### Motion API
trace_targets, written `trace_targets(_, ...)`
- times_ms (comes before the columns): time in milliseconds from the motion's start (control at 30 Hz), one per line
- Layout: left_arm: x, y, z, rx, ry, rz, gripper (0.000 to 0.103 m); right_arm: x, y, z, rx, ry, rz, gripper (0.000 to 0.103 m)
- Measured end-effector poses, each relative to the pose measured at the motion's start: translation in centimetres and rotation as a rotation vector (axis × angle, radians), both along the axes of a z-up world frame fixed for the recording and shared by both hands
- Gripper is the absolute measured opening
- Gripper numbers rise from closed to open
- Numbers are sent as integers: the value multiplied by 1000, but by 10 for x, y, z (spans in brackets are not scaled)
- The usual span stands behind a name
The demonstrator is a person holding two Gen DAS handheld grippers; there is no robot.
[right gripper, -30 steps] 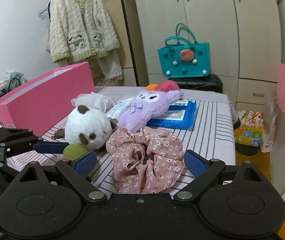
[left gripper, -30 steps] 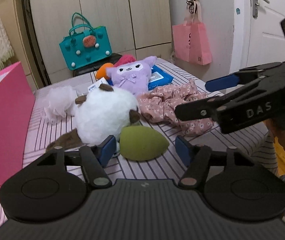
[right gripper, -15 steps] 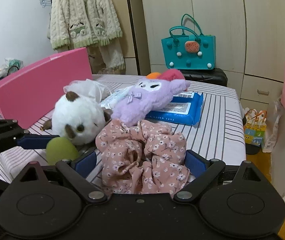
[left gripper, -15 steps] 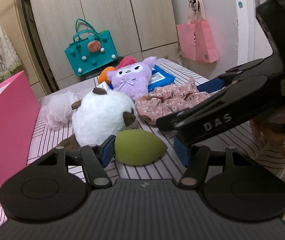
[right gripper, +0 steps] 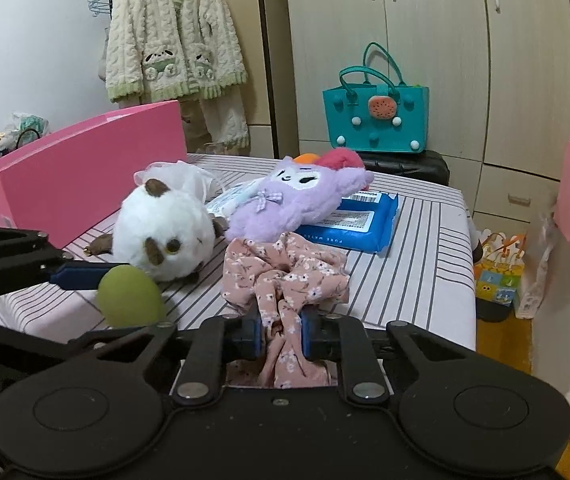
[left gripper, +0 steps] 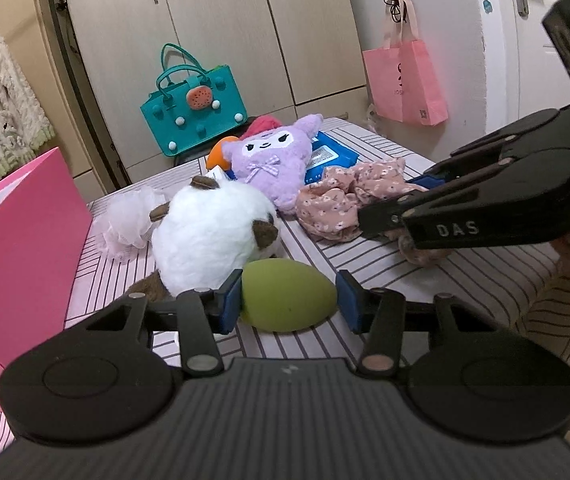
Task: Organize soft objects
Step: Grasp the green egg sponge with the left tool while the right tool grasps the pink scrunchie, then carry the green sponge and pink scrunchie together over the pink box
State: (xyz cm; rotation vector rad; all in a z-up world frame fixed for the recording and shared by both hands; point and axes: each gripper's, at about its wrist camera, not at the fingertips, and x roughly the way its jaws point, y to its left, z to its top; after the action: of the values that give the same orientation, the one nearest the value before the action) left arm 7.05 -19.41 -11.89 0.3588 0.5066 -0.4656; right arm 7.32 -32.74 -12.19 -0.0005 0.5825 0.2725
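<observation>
A green egg-shaped sponge [left gripper: 281, 292] lies on the striped table [left gripper: 465, 276], between the blue pads of my left gripper [left gripper: 288, 304]. Its jaws are closing and both pads touch the sponge's ends. My right gripper [right gripper: 281, 328] is shut on a pink floral cloth scrunchie [right gripper: 285, 276], which bunches up between its pads. In the left wrist view the right gripper [left gripper: 397, 200] reaches in from the right onto the scrunchie [left gripper: 345, 196]. A white plush [left gripper: 209, 236] sits just behind the sponge, with a purple plush [left gripper: 273, 160] further back.
A tall pink box [left gripper: 25, 240] stands along the table's left side. A white mesh puff [left gripper: 125, 220] and a blue wipes pack [right gripper: 357, 220] lie behind the plushes. A teal bag [right gripper: 377, 120] stands beyond the table. The table's right edge [right gripper: 469, 280] drops to the floor.
The right gripper's jaws have gone from wide open around the scrunchie to shut on it. The left gripper's pads have drawn in against the green sponge.
</observation>
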Motion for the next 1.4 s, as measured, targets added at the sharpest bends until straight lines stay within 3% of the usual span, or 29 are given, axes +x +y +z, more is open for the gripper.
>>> trace_targets(533, -5, 35, 27, -92, 66, -32, 46, -23, 11, 16, -15, 20, 18, 20)
trace_targets(667, -5, 58, 47, -82, 33, -49, 46, -27, 14, 23, 37, 77, 38, 21)
trace_targets(733, -1, 71, 56, -96, 61, -64, 46, -25, 16, 27, 103, 138, 60, 21)
trace_targets(800, 3, 83, 65, -100, 100, -74, 46, -26, 27, 33, 84, 160, 81, 21)
trace_targets(900, 7, 100, 75, -86, 151, -83, 46, -29, 48, 46, 8, 159, 110, 21)
trace_targets(1100, 8, 144, 99, -54, 267, -95, 46, -31, 80, 79, 38, 238, 212, 21)
trace_targets(1233, 6, 164, 110, -11, 267, -84, 46, -30, 101, 102, 57, 279, 285, 21)
trace_targets(1400, 11, 188, 124, -53, 287, -89, 46, -25, 134, 126, 18, 238, 363, 21)
